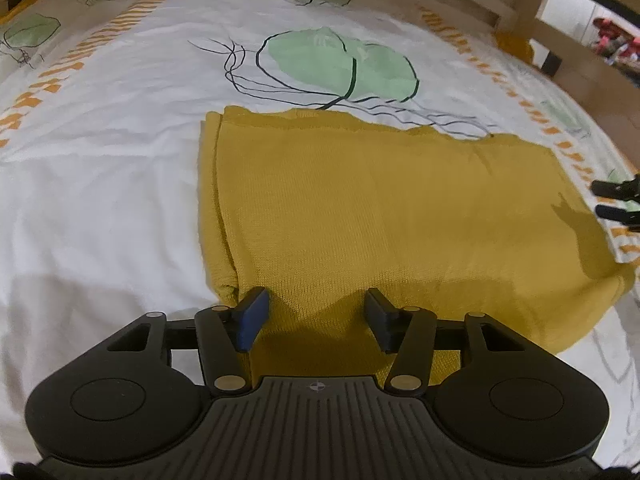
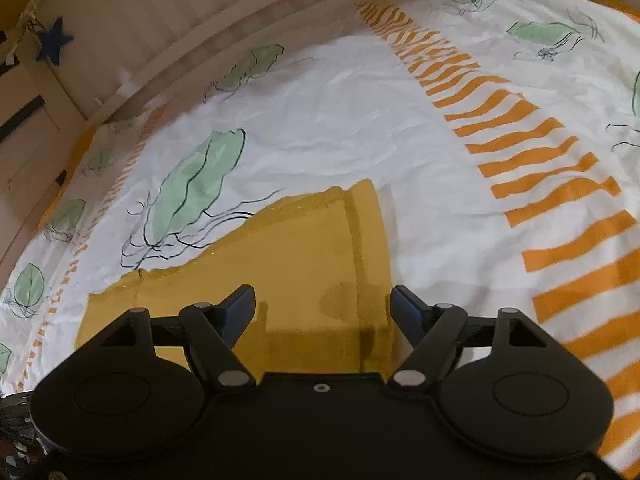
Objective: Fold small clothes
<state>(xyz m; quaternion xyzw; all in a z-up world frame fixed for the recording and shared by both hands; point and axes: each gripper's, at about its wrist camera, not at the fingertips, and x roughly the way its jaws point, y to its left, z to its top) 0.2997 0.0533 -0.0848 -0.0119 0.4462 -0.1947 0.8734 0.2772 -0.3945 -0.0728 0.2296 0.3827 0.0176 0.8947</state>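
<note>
The yellow cloth (image 1: pixel 360 208) lies folded on the bed (image 1: pixel 100 200); both grippers, left (image 1: pixel 316 316) and right (image 2: pixel 322 312), hover over its near edge, jaws wide, holding nothing. Next probably pinch that edge for another fold.

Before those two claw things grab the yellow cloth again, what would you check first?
1. Left gripper open: ok, jaws spread, nothing between them.
2. Right gripper open: ok.
3. Yellow garment lying flat on the bedsheet: ok, already partly folded, layers showing along its left edge.
4. Left gripper lined up over the near hem: ok.
5. Right gripper lined up over a garment edge: ok, it straddles one.
6. Fingertips touching the cloth: cannot tell.
</note>
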